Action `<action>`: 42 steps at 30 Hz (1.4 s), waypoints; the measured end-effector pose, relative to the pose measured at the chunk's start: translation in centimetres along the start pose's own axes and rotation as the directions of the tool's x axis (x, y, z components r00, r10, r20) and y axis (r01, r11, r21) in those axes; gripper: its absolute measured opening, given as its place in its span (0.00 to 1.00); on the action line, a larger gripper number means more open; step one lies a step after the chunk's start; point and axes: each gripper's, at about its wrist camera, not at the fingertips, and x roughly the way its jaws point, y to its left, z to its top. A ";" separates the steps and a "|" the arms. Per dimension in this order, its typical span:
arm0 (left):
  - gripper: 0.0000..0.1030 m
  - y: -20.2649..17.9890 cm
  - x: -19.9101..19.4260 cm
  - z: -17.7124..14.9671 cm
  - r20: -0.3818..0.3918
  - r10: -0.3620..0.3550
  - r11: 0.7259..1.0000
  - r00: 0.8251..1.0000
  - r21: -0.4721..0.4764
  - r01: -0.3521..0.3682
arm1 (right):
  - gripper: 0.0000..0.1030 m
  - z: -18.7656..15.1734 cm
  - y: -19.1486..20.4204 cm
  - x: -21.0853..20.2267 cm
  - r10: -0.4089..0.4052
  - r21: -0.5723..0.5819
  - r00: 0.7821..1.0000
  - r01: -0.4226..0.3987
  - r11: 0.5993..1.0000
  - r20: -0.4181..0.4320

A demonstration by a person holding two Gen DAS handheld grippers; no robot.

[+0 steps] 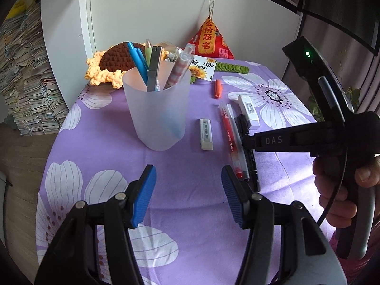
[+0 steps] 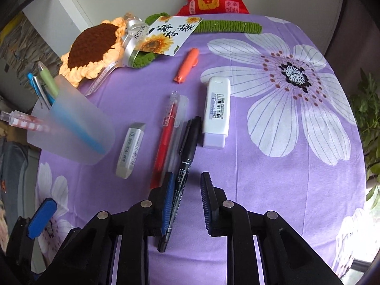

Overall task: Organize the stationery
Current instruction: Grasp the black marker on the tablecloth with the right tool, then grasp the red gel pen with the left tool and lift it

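Observation:
A frosted plastic cup (image 1: 156, 109) (image 2: 71, 130) stands on the purple flowered cloth with several pens in it. To its right lie a white eraser (image 1: 205, 134) (image 2: 131, 149), a red pen (image 1: 230, 137) (image 2: 166, 137), a clear pen (image 2: 177, 137), a black marker (image 1: 251, 163) (image 2: 187, 147), a white correction tape (image 1: 248, 111) (image 2: 217, 111) and an orange cap (image 1: 217, 87) (image 2: 187, 65). My right gripper (image 2: 187, 175) points down over the marker. The marker lies on the cloth between its narrowly parted jaws, against the left pad and clear of the right. My left gripper (image 1: 188, 169) hovers open and empty in front of the cup.
A crocheted sunflower (image 2: 92, 45), a sunflower card (image 2: 171, 33), a green crocheted stem (image 2: 228, 27) and a red pyramid pouch (image 1: 210, 40) sit at the back by the white wall. The table drops off at left and right. Paper stacks (image 1: 26, 83) stand at the left.

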 end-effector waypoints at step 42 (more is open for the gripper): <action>0.33 -5.3 7.3 2.6 -0.145 0.038 0.997 0.989 0.065 -0.028 | 0.11 -6.6 -7.3 -5.1 0.096 0.013 0.991 -0.098 0.995 0.092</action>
